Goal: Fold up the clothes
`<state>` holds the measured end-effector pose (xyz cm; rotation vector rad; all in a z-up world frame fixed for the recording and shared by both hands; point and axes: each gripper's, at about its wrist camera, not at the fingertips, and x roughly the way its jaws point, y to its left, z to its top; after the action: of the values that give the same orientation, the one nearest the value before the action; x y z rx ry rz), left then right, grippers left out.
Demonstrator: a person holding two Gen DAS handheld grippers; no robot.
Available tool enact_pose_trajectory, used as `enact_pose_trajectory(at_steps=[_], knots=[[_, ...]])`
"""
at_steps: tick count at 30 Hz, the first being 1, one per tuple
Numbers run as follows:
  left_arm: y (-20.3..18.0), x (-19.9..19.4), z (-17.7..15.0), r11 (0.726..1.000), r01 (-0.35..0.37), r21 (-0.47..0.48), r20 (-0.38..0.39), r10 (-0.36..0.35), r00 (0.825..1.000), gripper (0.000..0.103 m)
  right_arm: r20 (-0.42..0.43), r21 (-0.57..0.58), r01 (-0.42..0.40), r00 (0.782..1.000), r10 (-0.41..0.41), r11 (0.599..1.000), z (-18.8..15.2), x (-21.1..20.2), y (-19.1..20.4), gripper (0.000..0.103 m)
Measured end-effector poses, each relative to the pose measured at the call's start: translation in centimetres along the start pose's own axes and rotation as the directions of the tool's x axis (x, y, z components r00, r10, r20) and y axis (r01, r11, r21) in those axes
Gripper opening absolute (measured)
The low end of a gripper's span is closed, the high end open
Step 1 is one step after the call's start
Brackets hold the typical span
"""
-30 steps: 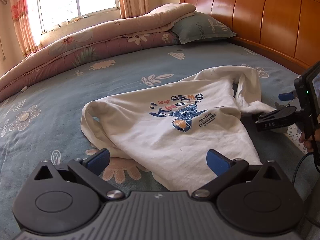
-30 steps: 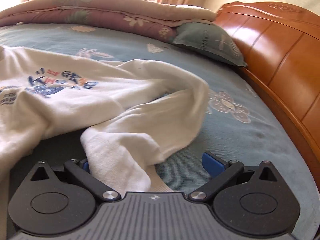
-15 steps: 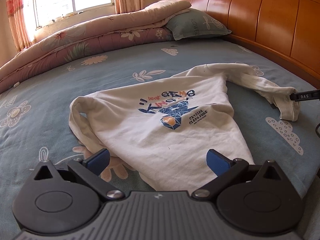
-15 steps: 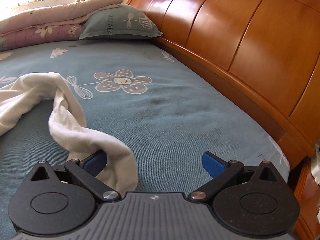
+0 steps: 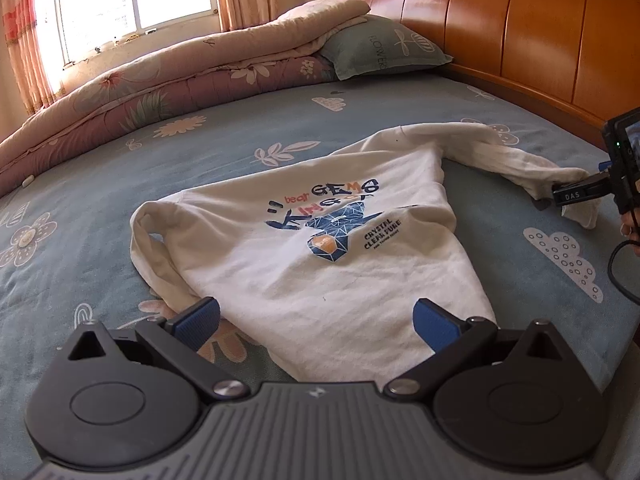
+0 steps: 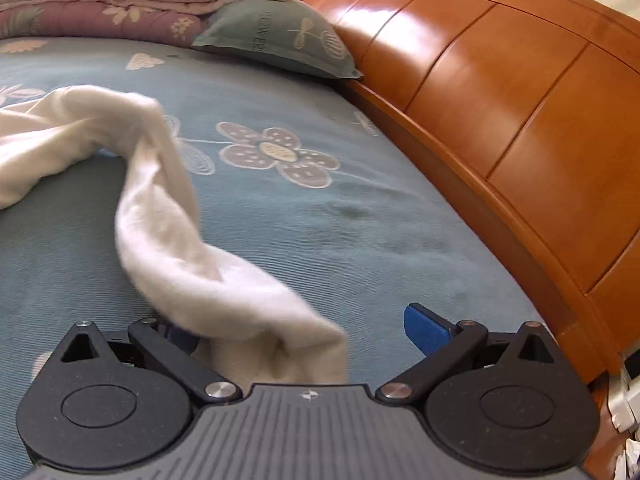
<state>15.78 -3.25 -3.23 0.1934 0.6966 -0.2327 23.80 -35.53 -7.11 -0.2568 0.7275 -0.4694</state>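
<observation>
A white sweatshirt (image 5: pixel 320 264) with a blue and orange print lies front up on the blue bed sheet (image 5: pixel 200 152). Its hem sits between the fingers of my open left gripper (image 5: pixel 316 320), which touches nothing. One sleeve (image 5: pixel 500 156) stretches right toward my right gripper (image 5: pixel 576 194). In the right wrist view that sleeve (image 6: pixel 160 216) drapes over the left finger, and its cuff lies between the wide-apart fingers of the right gripper (image 6: pixel 304 332). The other sleeve (image 5: pixel 152 248) is bent under at the left.
A wooden headboard (image 6: pixel 500 100) runs along the right side. A green pillow (image 5: pixel 380 48) and a rolled floral quilt (image 5: pixel 160 92) lie at the far end under a window. A hand (image 5: pixel 632 224) and a black cable (image 5: pixel 616 268) show at the right edge.
The right gripper carried the sleeve from across the sweatshirt's body out to the right, toward the headboard, so it now lies stretched out. The left gripper stayed open above the hem.
</observation>
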Motion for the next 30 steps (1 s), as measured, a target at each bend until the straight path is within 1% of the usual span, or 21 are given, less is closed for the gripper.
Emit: enact_pose_trajectory(at_steps=[2, 4, 7, 8, 10, 12, 15, 18, 20, 22, 24, 26, 28, 30], knots=[[0.0, 0.2, 0.0, 1.0, -0.001, -0.001, -0.005, 0.001, 1.0, 0.102, -0.005, 0.029, 0.068, 0.998, -0.068, 0.997, 0.1, 0.7, -3.2, 0.103], [-0.1, 0.4, 0.0, 1.0, 0.002, -0.004, -0.007, -0.002, 1.0, 0.102, -0.014, 0.057, 0.14, 0.99, -0.139, 0.988, 0.3, 1.4, -6.3, 0.103], [-0.5, 0.5, 0.0, 1.0, 0.016, 0.004, -0.005, -0.015, 1.0, 0.102, -0.033, 0.113, 0.255, 0.967, -0.252, 0.96, 0.5, 2.3, -10.9, 0.103], [-0.6, 0.5, 0.0, 1.0, 0.017, 0.01, -0.006, -0.017, 1.0, 0.102, -0.046, 0.138, 0.277, 0.961, -0.273, 0.951, 0.5, 2.6, -12.5, 0.103], [-0.9, 0.5, 0.0, 1.0, 0.018, 0.019, -0.006, -0.018, 1.0, 0.102, -0.064, 0.186, 0.281, 0.96, -0.274, 0.942, 0.4, 2.5, -14.7, 0.103], [-1.2, 0.6, 0.1, 0.999, 0.023, 0.023, -0.008, -0.023, 1.0, 0.102, -0.044, 0.204, 0.217, 0.976, -0.212, 0.955, 0.1, 1.9, -15.1, 0.103], [-1.8, 0.8, 0.3, 0.999, 0.03, 0.034, -0.011, -0.03, 0.999, 0.102, 0.005, 0.171, 0.067, 0.998, -0.069, 0.983, -0.4, 1.1, -13.4, 0.103], [-2.5, 0.8, 0.5, 0.998, 0.036, 0.059, -0.01, -0.035, 0.999, 0.102, 0.043, 0.117, -0.064, 0.997, 0.059, 0.991, -0.6, 0.9, -10.5, 0.103], [-2.7, 0.6, 0.5, 0.997, 0.035, 0.074, -0.008, -0.034, 0.999, 0.102, 0.055, 0.088, -0.129, 0.991, 0.124, 0.988, -0.2, 1.1, -8.5, 0.103], [-2.9, 0.6, 0.6, 0.996, 0.031, 0.079, -0.009, -0.031, 0.999, 0.102, 0.046, 0.098, -0.194, 0.981, 0.19, 0.976, 0.4, 1.6, -7.1, 0.103], [-2.9, 0.6, 0.5, 0.997, 0.035, 0.072, -0.014, -0.034, 0.999, 0.102, 0.037, 0.142, -0.278, 0.961, 0.276, 0.95, 0.9, 2.2, -6.3, 0.103], [-3.0, 0.9, 0.4, 0.997, 0.043, 0.065, -0.023, -0.041, 0.999, 0.102, 0.013, 0.182, -0.343, 0.938, 0.346, 0.922, 0.8, 2.8, -5.6, 0.103], [-3.1, 1.2, 0.3, 0.997, 0.048, 0.063, -0.031, -0.046, 0.998, 0.102, -0.02, 0.198, -0.382, 0.919, 0.393, 0.903, 0.0, 3.3, -4.6, 0.103], [-3.2, 1.5, 0.3, 0.997, 0.054, 0.062, -0.039, -0.051, 0.998, 0.102, -0.052, 0.197, -0.392, 0.911, 0.408, 0.899, -0.8, 3.8, -3.9, 0.103]])
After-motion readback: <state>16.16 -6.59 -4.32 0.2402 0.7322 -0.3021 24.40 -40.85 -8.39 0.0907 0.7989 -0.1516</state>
